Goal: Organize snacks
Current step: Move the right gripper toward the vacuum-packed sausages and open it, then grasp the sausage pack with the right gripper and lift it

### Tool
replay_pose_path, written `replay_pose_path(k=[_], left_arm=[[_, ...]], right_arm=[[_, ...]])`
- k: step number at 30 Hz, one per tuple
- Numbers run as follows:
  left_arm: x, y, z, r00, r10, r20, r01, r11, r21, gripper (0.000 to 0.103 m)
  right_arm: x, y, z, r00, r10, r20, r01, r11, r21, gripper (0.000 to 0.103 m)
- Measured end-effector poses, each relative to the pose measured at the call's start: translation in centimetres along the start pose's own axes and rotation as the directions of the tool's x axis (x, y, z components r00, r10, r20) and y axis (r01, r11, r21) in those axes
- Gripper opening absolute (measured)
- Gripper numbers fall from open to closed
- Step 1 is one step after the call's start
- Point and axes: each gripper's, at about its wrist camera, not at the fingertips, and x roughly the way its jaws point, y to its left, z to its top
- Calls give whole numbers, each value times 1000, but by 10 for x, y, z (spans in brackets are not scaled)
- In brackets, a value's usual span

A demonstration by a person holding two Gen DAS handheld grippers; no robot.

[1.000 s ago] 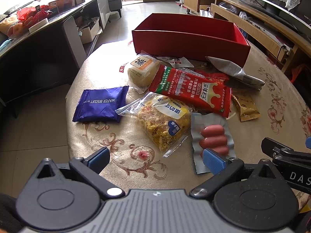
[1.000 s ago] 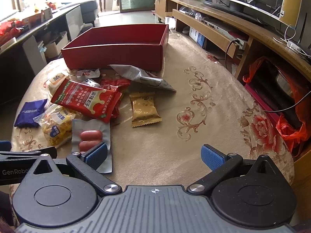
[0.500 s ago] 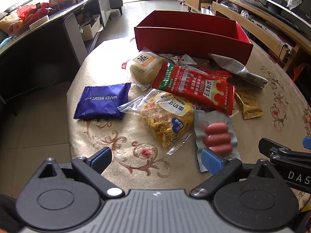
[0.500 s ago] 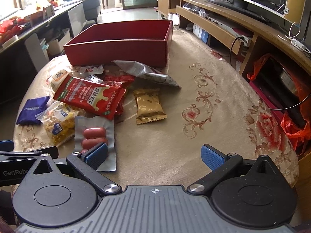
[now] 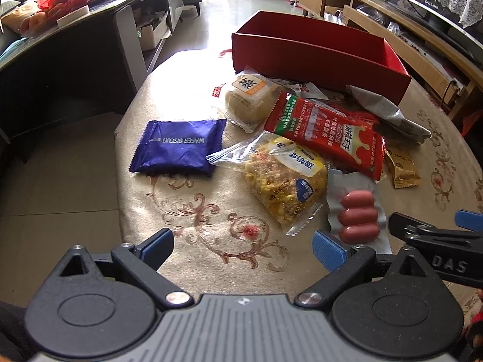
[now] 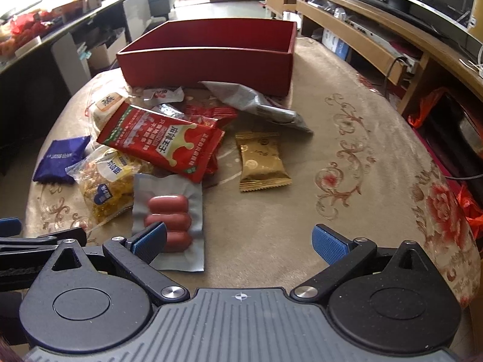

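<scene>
Snack packs lie on a round table in front of an empty red box (image 5: pixel 317 51) (image 6: pixel 211 60). Nearest are a sausage pack (image 5: pixel 359 214) (image 6: pixel 169 214), a clear bag of yellow snack (image 5: pixel 283 181) (image 6: pixel 105 187), a blue wafer biscuit pack (image 5: pixel 181 144) (image 6: pixel 60 158), a red packet (image 5: pixel 326 132) (image 6: pixel 163 141), a gold packet (image 5: pixel 403 167) (image 6: pixel 261 161), a bun pack (image 5: pixel 250 96) and a silver bag (image 6: pixel 256 105). My left gripper (image 5: pixel 244 249) is open and empty above the table's near edge. My right gripper (image 6: pixel 240 239) is open and empty, its left finger over the sausage pack.
The table (image 6: pixel 347 157) has a beige floral cloth. A dark counter (image 5: pixel 60 60) stands to the left across a tiled floor gap. A long wooden TV cabinet (image 6: pixel 392 39) runs along the right. Red bags (image 6: pixel 471 211) hang beside the table at right.
Both grippers have moved forward and a little closer to the snacks; the packs look larger and lower in view. Nothing on the table has moved.
</scene>
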Motion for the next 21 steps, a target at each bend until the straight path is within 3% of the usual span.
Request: replay_pose_path(k=[12, 16, 21], left_arm=[[3, 20, -6, 1000, -8, -13, 8, 1000, -21, 96], [7, 22, -8, 999, -9, -34, 9, 1000, -20, 96], [10, 21, -8, 998, -29, -48, 29, 999, -14, 96]], right_arm=[[24, 27, 17, 991, 125, -47, -125, 992, -5, 103], [39, 46, 15, 994, 76, -81, -83, 993, -87, 100], [49, 50, 13, 990, 60, -125, -71, 993, -92, 95]])
